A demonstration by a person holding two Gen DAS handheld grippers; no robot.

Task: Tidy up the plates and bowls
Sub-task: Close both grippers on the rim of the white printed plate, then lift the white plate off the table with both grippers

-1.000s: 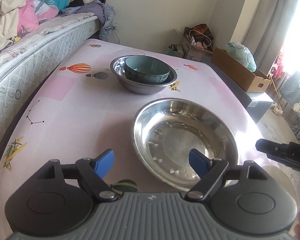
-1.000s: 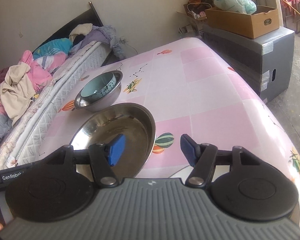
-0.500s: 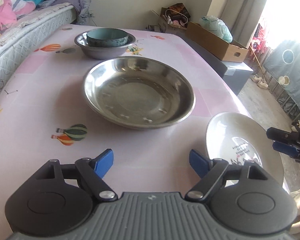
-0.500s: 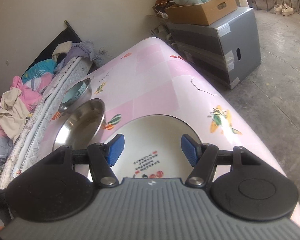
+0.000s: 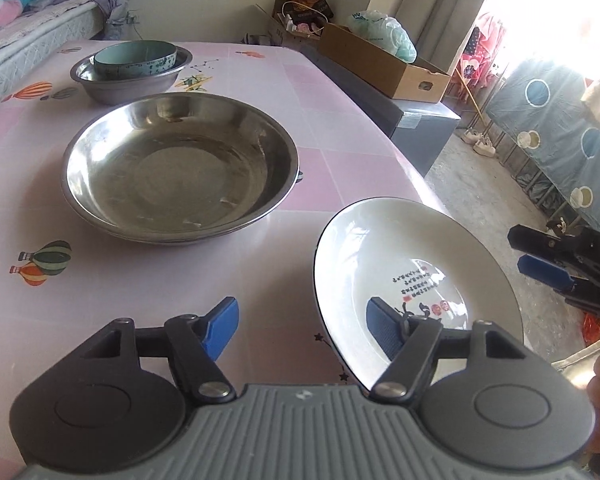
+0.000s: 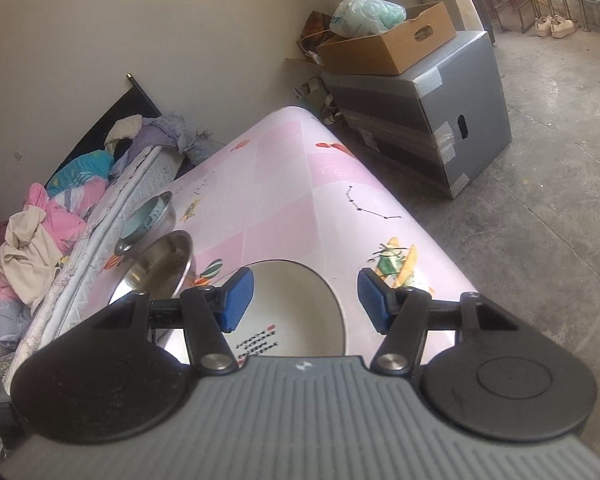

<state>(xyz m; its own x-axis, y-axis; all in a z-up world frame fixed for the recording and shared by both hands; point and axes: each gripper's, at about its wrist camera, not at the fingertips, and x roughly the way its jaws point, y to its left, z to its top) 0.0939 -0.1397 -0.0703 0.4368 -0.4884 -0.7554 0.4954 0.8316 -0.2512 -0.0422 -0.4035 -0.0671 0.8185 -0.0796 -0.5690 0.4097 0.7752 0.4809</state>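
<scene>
Left wrist view: left gripper jaws closing astride white plate rim at the desk corner, not yet pinching; right gripper jaws closing, empty. Risk: glazed rim slips, plate drops off the edge.

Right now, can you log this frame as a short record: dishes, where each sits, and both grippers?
surface: pink table
white plate: near edge
steel basin: mid-table, empty
teal bowl: inside steel bowl, far end
left gripper: closing, plate rim between its jaws, no grip seen
right gripper: closing, over the plate, nothing held
</scene>
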